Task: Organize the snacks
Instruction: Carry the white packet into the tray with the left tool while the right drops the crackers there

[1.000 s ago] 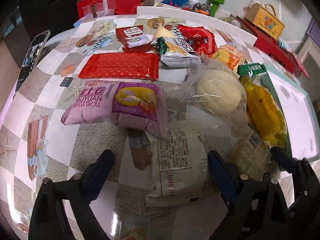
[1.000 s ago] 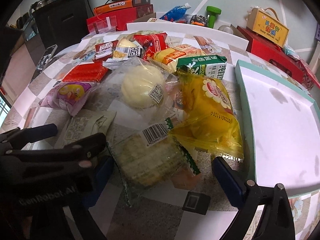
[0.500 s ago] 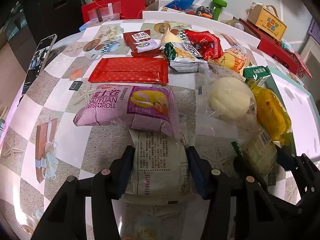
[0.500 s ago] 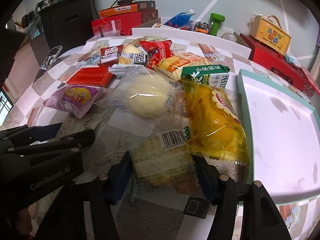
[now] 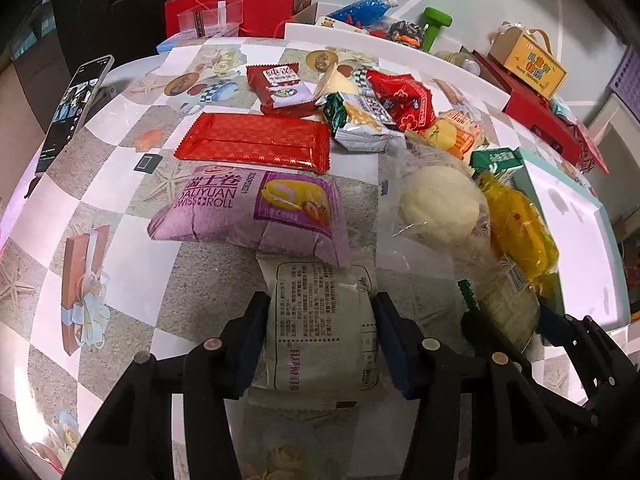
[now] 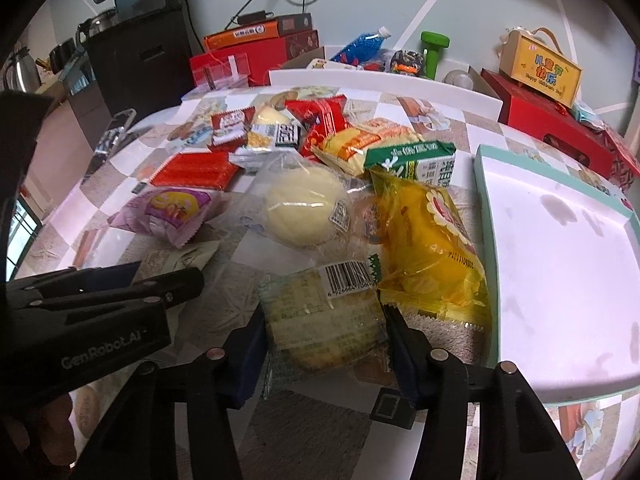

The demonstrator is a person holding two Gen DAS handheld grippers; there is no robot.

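We've got two snack packs in the grippers at the near edge of the table (image 5: 120, 264). The left gripper (image 5: 320, 344) has its blue pads clamped on both sides of a pale wrapper w/ printed text (image 5: 322, 320), lying flat just below the purple Swiss roll pack (image 5: 248, 212), whose lower edge overlaps the wrapper's top. The right gripper (image 6: 326, 340) sits round a clear-wrapped cake w/ a barcode label (image 6: 324, 312); its jaws are closing, pads against the pack's sides. That cake touches the yellow pack (image 6: 430, 248) on its right, and the yellow pack lies alongside the teal-rimmed white tray (image 6: 486, 216), which takes up the right side of the table. Behind, a round pale bun in clear film (image 6: 306, 210) sits btwn the purple pack and the yellow one. Further back we see a long red wrapper (image 5: 256, 144), a green-white carton (image 6: 414, 158), plus a cluster of red, orange and silver packets (image 5: 372, 108) near the far edge. A phone (image 5: 74, 108) rests at the table's left edge. In the right wrist view the left gripper's black body fills the lower left, w/ a bit of a hand (image 6: 44, 432) under it.
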